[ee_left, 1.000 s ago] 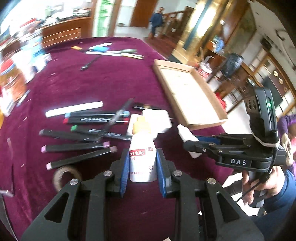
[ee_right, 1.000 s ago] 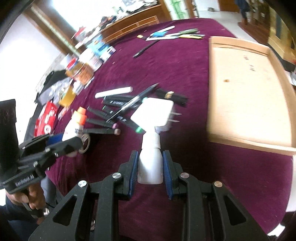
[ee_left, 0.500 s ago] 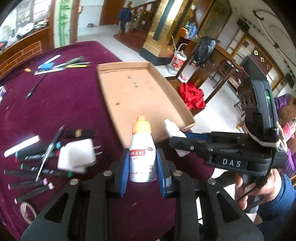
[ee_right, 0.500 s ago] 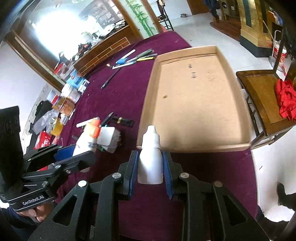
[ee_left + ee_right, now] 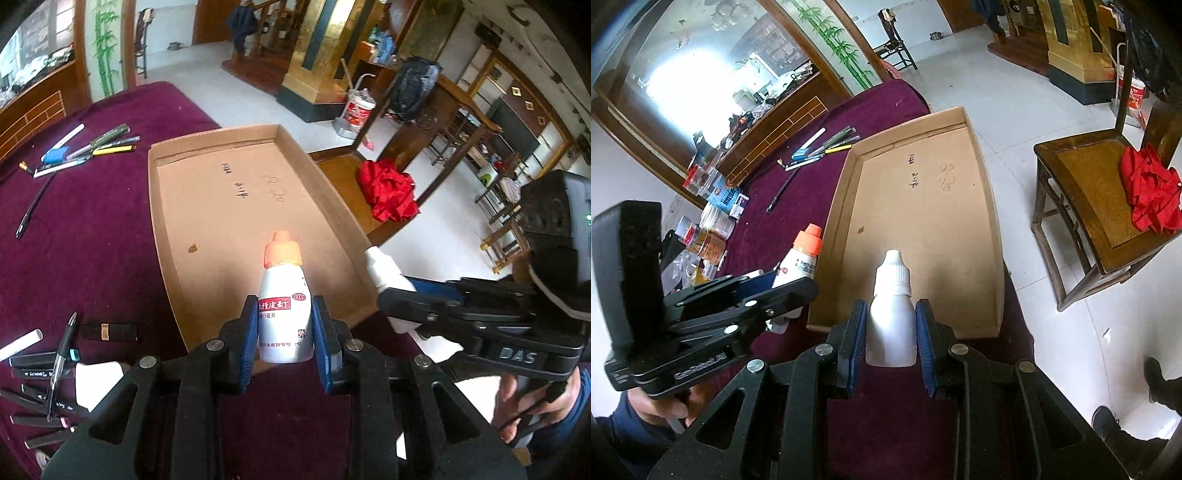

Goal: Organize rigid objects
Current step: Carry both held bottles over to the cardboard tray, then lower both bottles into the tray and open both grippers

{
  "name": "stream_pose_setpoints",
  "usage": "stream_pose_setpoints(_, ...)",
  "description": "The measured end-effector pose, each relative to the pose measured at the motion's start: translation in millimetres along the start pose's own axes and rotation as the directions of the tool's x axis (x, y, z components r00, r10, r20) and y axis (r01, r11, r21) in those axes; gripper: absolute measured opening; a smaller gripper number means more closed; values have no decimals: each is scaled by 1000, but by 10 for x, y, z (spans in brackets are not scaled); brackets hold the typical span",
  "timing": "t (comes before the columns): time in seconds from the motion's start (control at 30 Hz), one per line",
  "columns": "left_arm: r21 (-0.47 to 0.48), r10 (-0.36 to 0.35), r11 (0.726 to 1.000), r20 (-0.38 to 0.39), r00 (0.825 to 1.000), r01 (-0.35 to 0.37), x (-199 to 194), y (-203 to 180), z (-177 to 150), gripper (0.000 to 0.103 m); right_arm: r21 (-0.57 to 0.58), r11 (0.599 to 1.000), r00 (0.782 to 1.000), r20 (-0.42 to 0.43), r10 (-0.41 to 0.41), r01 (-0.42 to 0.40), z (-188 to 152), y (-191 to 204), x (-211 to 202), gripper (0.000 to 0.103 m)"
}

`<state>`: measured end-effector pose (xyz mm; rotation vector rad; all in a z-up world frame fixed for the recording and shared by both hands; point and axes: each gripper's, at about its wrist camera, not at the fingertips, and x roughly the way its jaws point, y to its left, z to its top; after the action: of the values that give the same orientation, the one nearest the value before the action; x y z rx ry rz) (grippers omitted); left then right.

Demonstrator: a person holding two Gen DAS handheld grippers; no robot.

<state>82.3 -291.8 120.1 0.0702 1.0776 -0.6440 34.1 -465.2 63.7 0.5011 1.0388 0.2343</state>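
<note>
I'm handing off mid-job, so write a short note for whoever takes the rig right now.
Left hand-held gripper: shut on the orange-capped bottle.
Right hand-held gripper: shut on the plain white dropper bottle.
Both are held at the near end of the cardboard tray, which has nothing in it.
Done: both bottles picked up.
Left: set both in the tray, then collect the markers, white plug and far pens from the purple cloth.

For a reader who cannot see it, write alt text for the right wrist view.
The right tongs grip a plain white dropper bottle above the near end of an empty cardboard tray. Beside them, the left tongs hold an orange-capped bottle over the maroon tablecloth.
</note>
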Motion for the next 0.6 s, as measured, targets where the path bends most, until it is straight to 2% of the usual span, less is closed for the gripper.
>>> stream_pose_setpoints(0.37,-78,38,996,1,999,-38,374,324,346,25,3,1000,999,-44,24,-23,628,-59,412,24)
stream_pose_setpoints(0.6,-144,51,988,-22,998,-53,769,607,636,25,-32,999,997,-81,0,-3,1222,-46,970,24)
